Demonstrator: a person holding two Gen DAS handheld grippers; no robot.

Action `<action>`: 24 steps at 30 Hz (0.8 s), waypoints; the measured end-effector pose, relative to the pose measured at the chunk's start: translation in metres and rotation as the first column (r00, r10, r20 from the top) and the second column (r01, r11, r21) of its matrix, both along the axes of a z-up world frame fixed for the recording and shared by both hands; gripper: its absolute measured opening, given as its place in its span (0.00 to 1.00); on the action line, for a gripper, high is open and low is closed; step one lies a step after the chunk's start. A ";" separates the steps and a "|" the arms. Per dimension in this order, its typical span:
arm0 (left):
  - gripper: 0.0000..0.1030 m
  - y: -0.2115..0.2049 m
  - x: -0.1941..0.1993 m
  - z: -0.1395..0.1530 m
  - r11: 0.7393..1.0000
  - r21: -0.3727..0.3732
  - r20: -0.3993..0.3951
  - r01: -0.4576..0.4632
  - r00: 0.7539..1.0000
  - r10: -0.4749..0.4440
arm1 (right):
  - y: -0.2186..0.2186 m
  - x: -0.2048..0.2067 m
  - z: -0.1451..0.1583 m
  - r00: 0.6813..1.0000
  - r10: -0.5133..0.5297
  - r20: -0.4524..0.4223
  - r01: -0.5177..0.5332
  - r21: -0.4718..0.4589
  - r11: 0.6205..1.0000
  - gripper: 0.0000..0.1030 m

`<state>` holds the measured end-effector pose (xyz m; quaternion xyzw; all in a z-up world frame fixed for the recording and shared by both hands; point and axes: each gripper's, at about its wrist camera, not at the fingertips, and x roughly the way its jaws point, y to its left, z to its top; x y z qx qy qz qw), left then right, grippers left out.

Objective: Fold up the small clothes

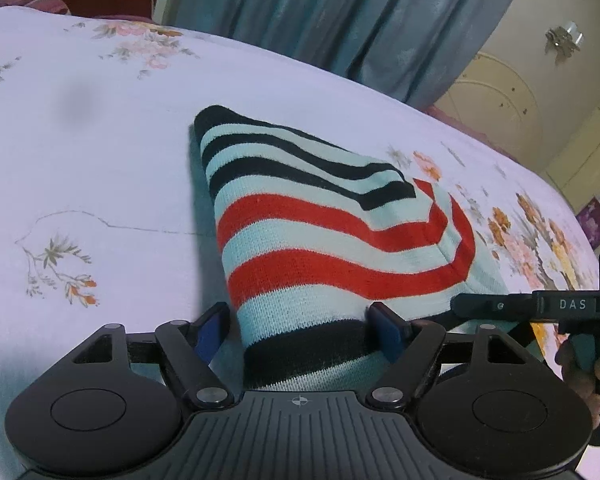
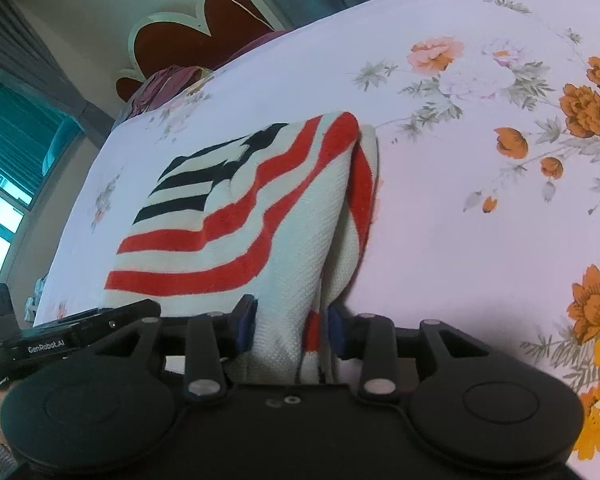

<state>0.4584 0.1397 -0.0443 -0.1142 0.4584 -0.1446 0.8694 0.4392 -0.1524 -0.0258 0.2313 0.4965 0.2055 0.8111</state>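
Right gripper (image 2: 290, 330) pinches the striped knit garment's (image 2: 260, 216) near edge to steady the fold, while left gripper (image 1: 300, 330) straddles it, jaws slack, letting go.

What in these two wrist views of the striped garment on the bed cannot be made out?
- Left wrist view: the striped garment's near edge, behind the left gripper's body.
- Right wrist view: how many layers the right gripper pinches, hidden between its fingers.
- Both views: garment type; the folds hide its shape.
- Bedsheet extent, cut off by the frame edges.
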 end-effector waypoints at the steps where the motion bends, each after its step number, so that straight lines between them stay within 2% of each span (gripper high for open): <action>1: 0.73 0.002 -0.001 0.003 1.000 -0.002 -0.006 0.001 1.000 -0.001 | 0.000 -0.001 0.004 1.000 0.003 0.005 -0.003 -0.013 1.000 0.37; 2: 0.73 0.005 -0.003 0.009 1.000 0.013 0.005 -0.003 1.000 0.003 | 0.002 -0.003 0.009 1.000 0.000 0.010 0.001 -0.036 0.999 0.45; 3: 0.73 0.008 -0.007 0.019 0.999 0.046 0.037 -0.009 0.999 0.007 | 0.007 -0.006 0.017 1.000 -0.011 0.022 0.013 -0.074 0.997 0.62; 4: 0.73 0.009 -0.009 0.027 0.997 0.070 0.067 -0.011 0.998 0.006 | 0.008 -0.007 0.029 0.998 -0.028 0.063 0.037 -0.138 0.990 0.67; 5: 0.73 0.010 -0.009 0.035 0.997 0.081 0.095 -0.012 0.995 0.004 | 0.006 -0.008 0.039 0.992 -0.026 0.121 0.046 -0.167 0.985 0.66; 7: 0.73 0.007 0.001 0.045 0.996 0.083 0.130 0.008 0.991 -0.019 | 0.009 -0.001 0.056 0.982 0.003 0.190 0.035 -0.199 0.979 0.46; 8: 0.71 0.002 0.008 0.048 0.995 0.097 0.136 0.018 0.990 -0.032 | 0.012 0.006 0.059 0.981 0.015 0.194 0.027 -0.211 0.977 0.31; 9: 0.70 -0.006 0.015 0.049 0.993 0.118 0.135 0.029 0.990 -0.045 | 0.017 0.014 0.060 0.981 0.027 0.193 0.017 -0.222 0.975 0.23; 11: 0.70 -0.022 0.028 0.047 0.986 0.149 0.122 0.072 0.988 -0.090 | 0.029 0.028 0.056 0.981 0.067 0.181 -0.023 -0.233 0.972 0.20; 14: 0.70 -0.044 0.040 0.031 0.961 0.249 0.071 0.117 0.988 -0.139 | 0.046 0.040 0.039 0.985 0.118 0.129 -0.070 -0.325 0.943 0.17; 16: 0.70 -0.051 0.039 0.021 0.946 0.296 0.063 0.134 0.985 -0.160 | 0.047 0.041 0.028 0.985 0.133 0.108 -0.089 -0.342 0.936 0.17; 24: 0.70 -0.049 0.037 0.020 0.942 0.308 0.073 0.132 0.984 -0.162 | 0.042 0.039 0.024 0.986 0.125 0.108 -0.086 -0.314 0.946 0.17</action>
